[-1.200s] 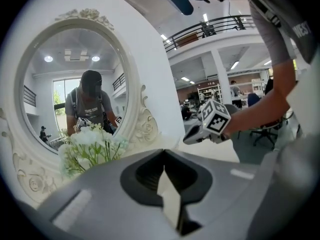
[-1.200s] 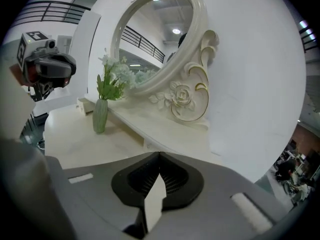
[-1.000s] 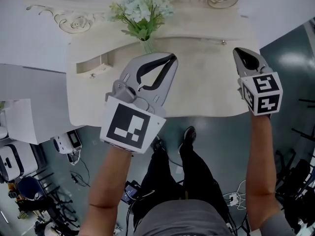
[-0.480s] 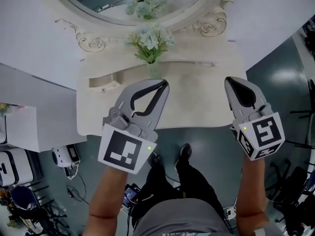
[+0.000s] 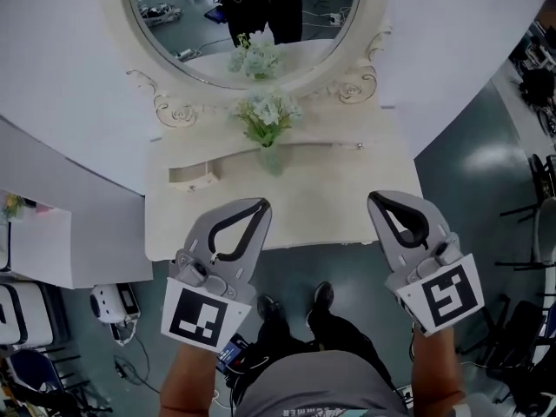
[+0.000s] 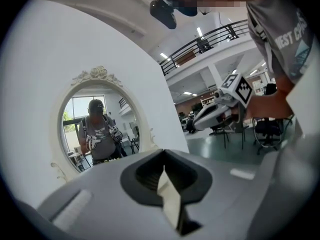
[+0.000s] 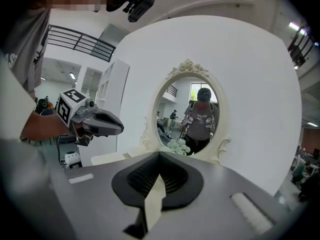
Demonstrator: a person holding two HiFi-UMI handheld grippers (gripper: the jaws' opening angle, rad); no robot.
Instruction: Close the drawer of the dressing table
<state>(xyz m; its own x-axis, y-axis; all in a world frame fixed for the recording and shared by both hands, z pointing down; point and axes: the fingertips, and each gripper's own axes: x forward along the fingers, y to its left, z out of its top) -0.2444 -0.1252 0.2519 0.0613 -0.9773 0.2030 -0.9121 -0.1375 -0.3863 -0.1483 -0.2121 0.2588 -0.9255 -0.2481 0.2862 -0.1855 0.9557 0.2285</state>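
The cream dressing table (image 5: 339,207) stands against the white wall under an oval mirror (image 5: 200,24). Its small drawer (image 5: 193,176) sits at the back left of the top and looks pulled out a little. My left gripper (image 5: 258,205) is shut and empty, its tip over the table's front edge. The right gripper (image 5: 379,200) is also shut and empty, its tip at the front right edge. In the left gripper view the jaws (image 6: 163,159) are pressed together. The right gripper view shows the same (image 7: 159,160), facing the mirror (image 7: 192,114).
A vase of pale flowers (image 5: 268,120) stands at the table's middle back. A white cabinet (image 5: 52,246) is to the left, with devices and cables (image 5: 113,302) on the floor. Chair legs (image 5: 539,215) stand at the right. The person's feet (image 5: 321,298) are below the table edge.
Both grippers have drawn back from above the table top to its front edge. The view has backed away, so the mirror now shows. Both stay shut.
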